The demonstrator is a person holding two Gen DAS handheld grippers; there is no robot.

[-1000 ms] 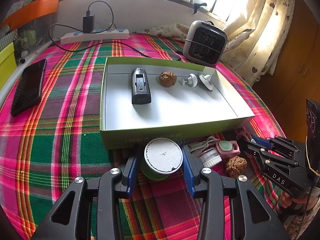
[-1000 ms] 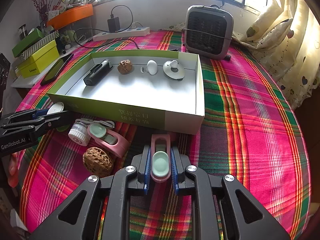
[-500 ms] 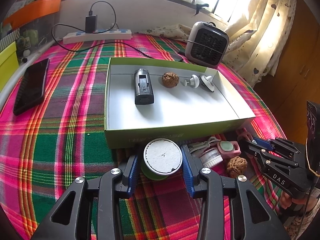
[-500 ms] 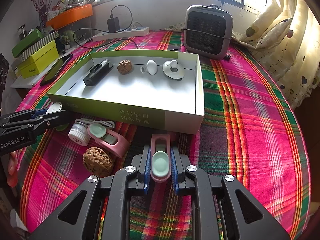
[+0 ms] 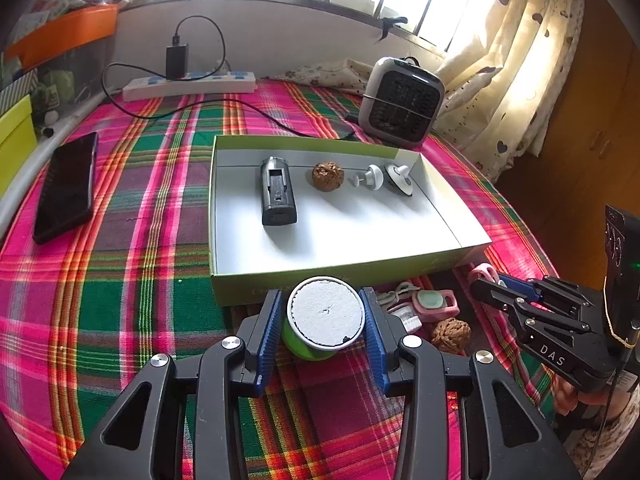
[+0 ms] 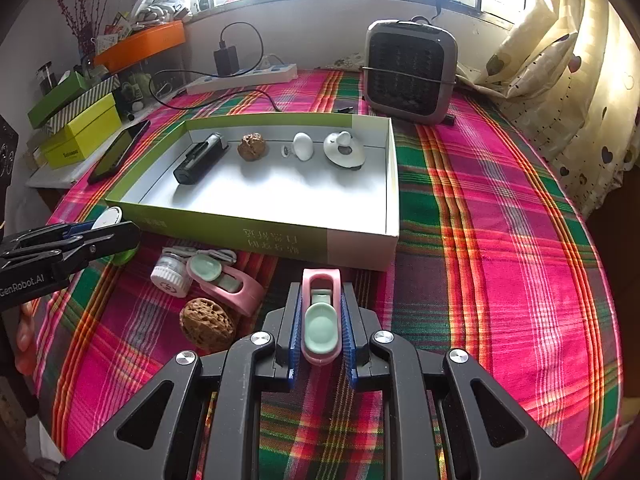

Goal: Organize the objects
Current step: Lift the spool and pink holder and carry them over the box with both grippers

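My left gripper (image 5: 324, 320) is shut on a round green tin (image 5: 325, 312) with a white top, just in front of the box; whether it rests on the cloth I cannot tell. My right gripper (image 6: 321, 316) is shut on a pink clip (image 6: 321, 280) with a mint pad, near the box's front right corner. The green-walled box (image 6: 240, 232) holds a black device (image 6: 200, 158), a walnut (image 6: 251, 146), a white knob (image 6: 303, 146) and a white disc (image 6: 344, 152) in a row. Between the grippers on the cloth lie a second pink clip (image 6: 228, 284), a small white jar (image 6: 170, 276) and a walnut (image 6: 207, 326).
A grey heater (image 6: 410, 72) stands behind the box at the right. A black phone (image 5: 66, 188) lies at the left edge of the plaid cloth, a power strip (image 5: 188, 82) with a charger and cable at the back. Yellow-green boxes (image 6: 80, 136) are stacked far left.
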